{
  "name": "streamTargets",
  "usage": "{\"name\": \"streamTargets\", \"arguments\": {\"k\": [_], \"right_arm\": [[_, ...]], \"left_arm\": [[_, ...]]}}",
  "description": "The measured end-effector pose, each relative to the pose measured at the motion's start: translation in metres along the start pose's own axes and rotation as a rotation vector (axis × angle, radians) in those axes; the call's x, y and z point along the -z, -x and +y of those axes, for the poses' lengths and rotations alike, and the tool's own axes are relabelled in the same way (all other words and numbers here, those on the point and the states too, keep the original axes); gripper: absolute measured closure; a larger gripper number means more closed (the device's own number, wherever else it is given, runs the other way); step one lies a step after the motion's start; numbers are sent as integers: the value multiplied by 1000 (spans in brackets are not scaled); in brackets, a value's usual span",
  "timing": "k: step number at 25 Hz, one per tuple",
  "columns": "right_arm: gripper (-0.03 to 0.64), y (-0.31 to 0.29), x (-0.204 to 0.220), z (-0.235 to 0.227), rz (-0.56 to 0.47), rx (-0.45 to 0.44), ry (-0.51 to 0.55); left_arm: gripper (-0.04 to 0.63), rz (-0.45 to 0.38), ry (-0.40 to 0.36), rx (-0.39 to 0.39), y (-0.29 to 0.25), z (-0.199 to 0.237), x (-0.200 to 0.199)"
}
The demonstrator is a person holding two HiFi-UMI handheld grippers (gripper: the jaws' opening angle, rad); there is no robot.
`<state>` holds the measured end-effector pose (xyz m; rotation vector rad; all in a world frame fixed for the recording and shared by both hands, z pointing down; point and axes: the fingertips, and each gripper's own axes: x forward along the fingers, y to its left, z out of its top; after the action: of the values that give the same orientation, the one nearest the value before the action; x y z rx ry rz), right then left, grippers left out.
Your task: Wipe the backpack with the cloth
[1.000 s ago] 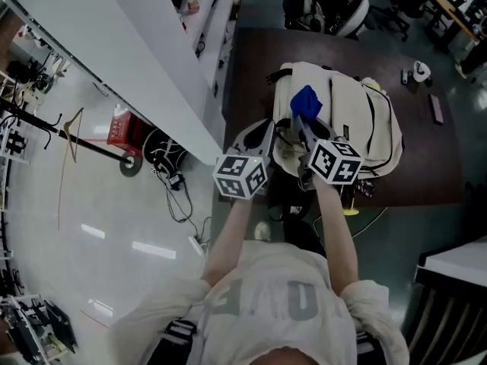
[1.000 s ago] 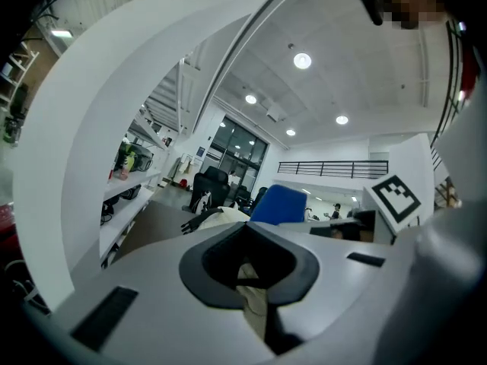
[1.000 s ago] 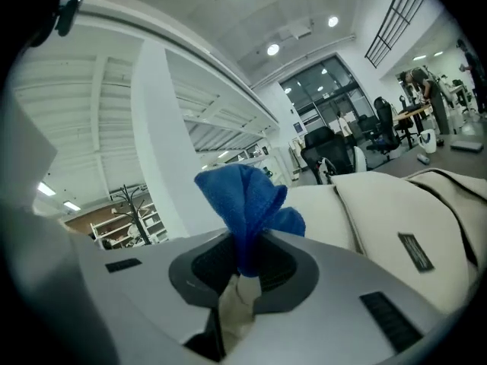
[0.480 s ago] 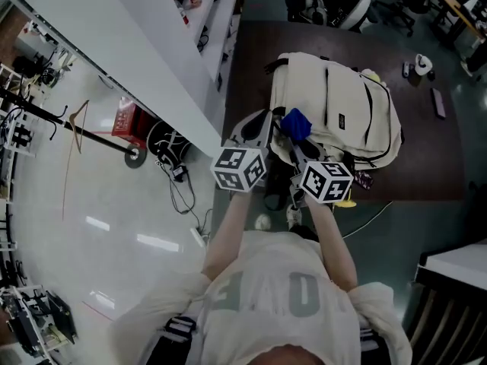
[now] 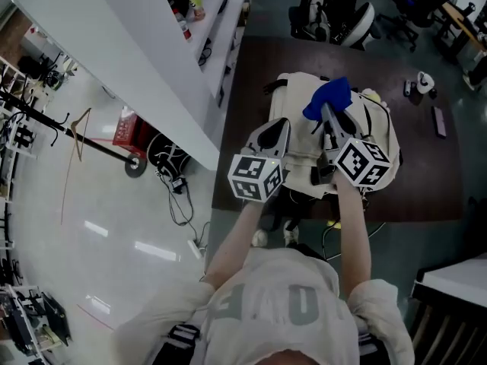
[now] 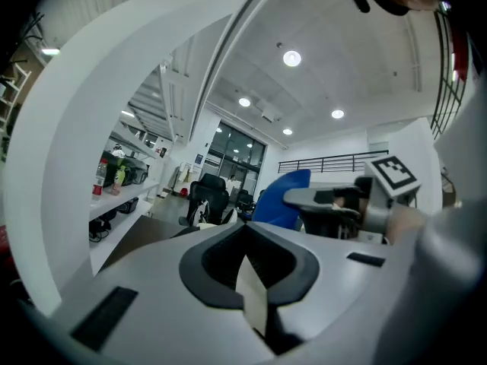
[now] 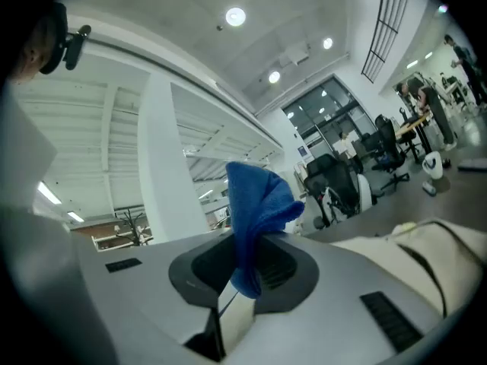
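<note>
A cream backpack (image 5: 358,120) lies flat on a dark brown table (image 5: 426,173). My right gripper (image 5: 326,114) is shut on a blue cloth (image 5: 329,97) and hovers over the far middle of the backpack. In the right gripper view the cloth (image 7: 255,204) stands up out of the jaws, and the backpack (image 7: 430,253) shows low at the right. My left gripper (image 5: 275,130) is shut with nothing in it, above the backpack's left edge. The left gripper view looks level across the room and shows the cloth (image 6: 280,200) and the right gripper's marker cube (image 6: 392,175).
A long white shelf unit (image 5: 152,59) with bottles (image 5: 196,4) runs along the left of the table. Office chairs (image 5: 335,17) stand beyond the far edge. Small items (image 5: 421,82) lie on the table at the right. A red box (image 5: 125,130) and cables (image 5: 173,175) are on the floor.
The right gripper has carried the blue cloth from the backpack's near left part to over its far middle. The left gripper has shifted slightly to the right with it.
</note>
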<state>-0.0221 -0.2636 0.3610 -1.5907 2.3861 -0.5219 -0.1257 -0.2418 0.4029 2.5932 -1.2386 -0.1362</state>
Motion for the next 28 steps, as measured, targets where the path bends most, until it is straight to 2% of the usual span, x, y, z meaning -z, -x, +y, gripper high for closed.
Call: {"name": "streamTargets", "arguments": {"k": [2, 5, 8, 11, 15, 20, 24, 28], "right_arm": [[574, -27, -27, -23, -16, 17, 61], [574, -81, -41, -53, 33, 11, 123], [574, -134, -25, -82, 125, 4, 151], [574, -166, 1, -113, 205, 31, 104], [574, -180, 28, -125, 291, 33, 95], [574, -183, 37, -123, 348, 22, 86], [574, -173, 32, -115, 331, 3, 87], [574, -153, 22, -101, 297, -28, 45]], "left_arm": [[592, -2, 12, 12, -20, -3, -4], [591, 2, 31, 11, -46, -3, -1], [591, 25, 14, -12, -63, 0, 9], [591, 66, 21, -21, -75, 5, 24], [592, 69, 43, -38, -77, 9, 30], [591, 36, 35, -52, -73, 11, 18], [591, 23, 39, -67, -67, 15, 14], [591, 8, 41, -72, -58, 16, 9]]}}
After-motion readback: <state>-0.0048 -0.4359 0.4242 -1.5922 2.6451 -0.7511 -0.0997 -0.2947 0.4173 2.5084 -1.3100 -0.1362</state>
